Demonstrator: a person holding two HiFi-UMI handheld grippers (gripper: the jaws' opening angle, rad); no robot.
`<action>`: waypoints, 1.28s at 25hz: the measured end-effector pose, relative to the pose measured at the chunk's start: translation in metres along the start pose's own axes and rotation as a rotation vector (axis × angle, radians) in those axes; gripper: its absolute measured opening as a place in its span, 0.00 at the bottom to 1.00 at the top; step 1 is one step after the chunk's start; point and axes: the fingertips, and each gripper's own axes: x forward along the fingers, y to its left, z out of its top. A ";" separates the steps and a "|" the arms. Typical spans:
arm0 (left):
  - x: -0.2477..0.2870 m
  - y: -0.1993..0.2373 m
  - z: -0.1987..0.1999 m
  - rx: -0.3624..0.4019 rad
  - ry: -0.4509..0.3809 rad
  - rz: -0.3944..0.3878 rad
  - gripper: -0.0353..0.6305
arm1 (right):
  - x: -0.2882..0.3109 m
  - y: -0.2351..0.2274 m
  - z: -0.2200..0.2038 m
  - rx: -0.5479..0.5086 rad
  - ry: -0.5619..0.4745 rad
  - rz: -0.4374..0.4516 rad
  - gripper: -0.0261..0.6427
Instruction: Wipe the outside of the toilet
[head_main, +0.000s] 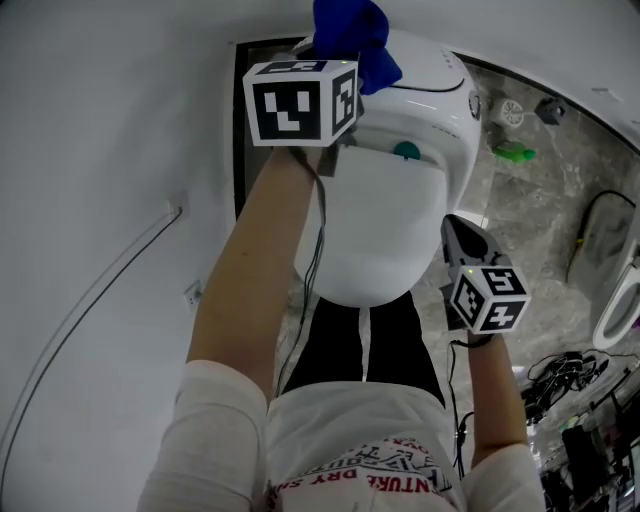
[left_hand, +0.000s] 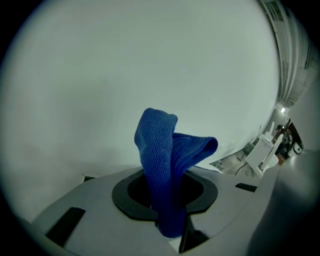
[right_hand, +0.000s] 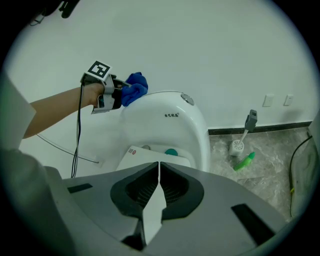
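Left tool (left_hand: 167, 212): clamped on the blue cloth (left_hand: 161, 160), gripping its bunched lower end.
Blue cloth: probably soft, light and floppy; held at the top of the toilet (right_hand: 172, 132), by the wall.
Toilet: likely hard, smooth and slippery.
Right tool (right_hand: 159, 192): jaws together, empty.

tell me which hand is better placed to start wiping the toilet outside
Left. The left tongs are shut on the blue cloth, right by the top of the toilet. The right tongs are shut and empty, held off to the toilet's side.
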 end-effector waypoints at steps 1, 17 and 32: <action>-0.002 0.007 -0.001 -0.023 -0.011 -0.002 0.20 | 0.005 0.004 -0.001 0.004 0.005 0.006 0.07; -0.043 0.101 -0.047 -0.099 -0.049 0.029 0.19 | 0.065 0.081 0.004 -0.088 0.039 0.038 0.07; -0.055 0.173 -0.146 -0.160 0.058 0.064 0.19 | 0.128 0.134 0.029 -0.284 0.195 0.071 0.07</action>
